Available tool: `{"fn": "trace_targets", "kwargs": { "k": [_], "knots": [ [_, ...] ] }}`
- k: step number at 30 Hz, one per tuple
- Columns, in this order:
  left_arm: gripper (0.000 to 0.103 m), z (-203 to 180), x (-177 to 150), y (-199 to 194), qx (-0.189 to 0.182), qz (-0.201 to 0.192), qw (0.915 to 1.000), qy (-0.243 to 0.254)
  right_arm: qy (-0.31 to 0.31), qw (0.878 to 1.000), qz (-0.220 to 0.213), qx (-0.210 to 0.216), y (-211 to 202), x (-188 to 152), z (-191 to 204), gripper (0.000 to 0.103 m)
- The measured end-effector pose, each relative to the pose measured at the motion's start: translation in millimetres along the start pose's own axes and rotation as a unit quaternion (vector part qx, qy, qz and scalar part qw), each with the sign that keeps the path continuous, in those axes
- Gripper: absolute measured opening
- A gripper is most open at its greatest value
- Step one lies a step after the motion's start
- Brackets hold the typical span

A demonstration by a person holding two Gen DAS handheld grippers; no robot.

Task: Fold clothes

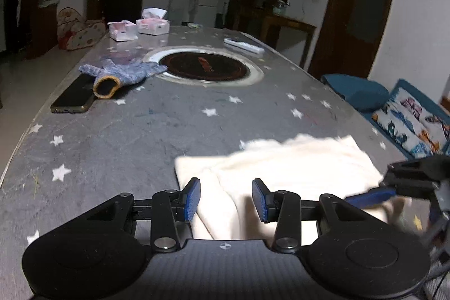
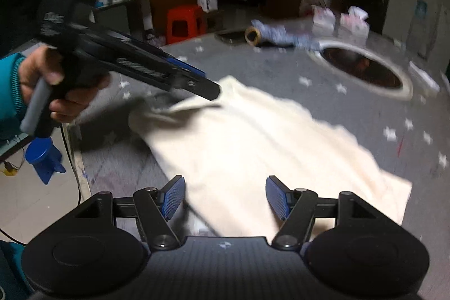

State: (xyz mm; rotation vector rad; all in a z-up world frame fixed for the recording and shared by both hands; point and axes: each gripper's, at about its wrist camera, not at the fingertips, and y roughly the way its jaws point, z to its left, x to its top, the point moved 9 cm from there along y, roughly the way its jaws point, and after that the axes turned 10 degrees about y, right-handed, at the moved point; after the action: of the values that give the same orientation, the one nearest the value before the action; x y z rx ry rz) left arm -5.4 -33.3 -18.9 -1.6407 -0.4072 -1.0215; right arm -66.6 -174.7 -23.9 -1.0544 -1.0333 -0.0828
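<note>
blurring hides the cream garment (image 2: 253, 142) under both hand-held grippers.

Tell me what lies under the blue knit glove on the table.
The blue knit glove has its orange cuff resting on a dark phone; the fingers lie on the grey starred table beside the round inset burner. How far the phone extends under the cuff is covered.

Bare table (image 1: 118, 148) left of cloth (image 1: 295, 167); glove (image 1: 123, 73), phone (image 1: 74, 96) farther off.
</note>
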Motion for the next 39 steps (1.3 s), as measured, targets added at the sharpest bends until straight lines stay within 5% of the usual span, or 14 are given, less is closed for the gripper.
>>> {"fn": "trace_targets", "kwargs": {
  "k": [4, 14, 24, 31, 39],
  "knots": [
    [0.045, 15.3, -9.6, -4.3, 0.014, 0.007, 0.9991, -0.040, 0.017, 1.000, 0.010, 0.005, -0.4, -3.5, -2.8, 0.065],
    [0.050, 42.1, -27.9, -22.2, 0.014, 0.020, 0.9916, -0.127, -0.072, 0.996, 0.000, 0.047, 23.9, 14.4, 56.1, 0.063],
    [0.056, 43.3, -30.3, -24.6, -0.017, 0.016, 0.9799, -0.198, -0.154, 0.988, 0.004, 0.004, 53.6, 11.3, 81.9, 0.030],
    [0.062, 45.3, -26.1, -25.3, -0.055, 0.010, 0.9595, -0.276, -0.081, 0.996, -0.021, 0.033, 40.1, 27.5, 63.5, 0.015],
    [0.068, 37.5, -24.3, -9.9, -0.101, 0.020, 0.9256, -0.364, -0.010, 0.997, -0.052, 0.054, 18.5, 38.4, 46.2, 0.010]
  ]
}}
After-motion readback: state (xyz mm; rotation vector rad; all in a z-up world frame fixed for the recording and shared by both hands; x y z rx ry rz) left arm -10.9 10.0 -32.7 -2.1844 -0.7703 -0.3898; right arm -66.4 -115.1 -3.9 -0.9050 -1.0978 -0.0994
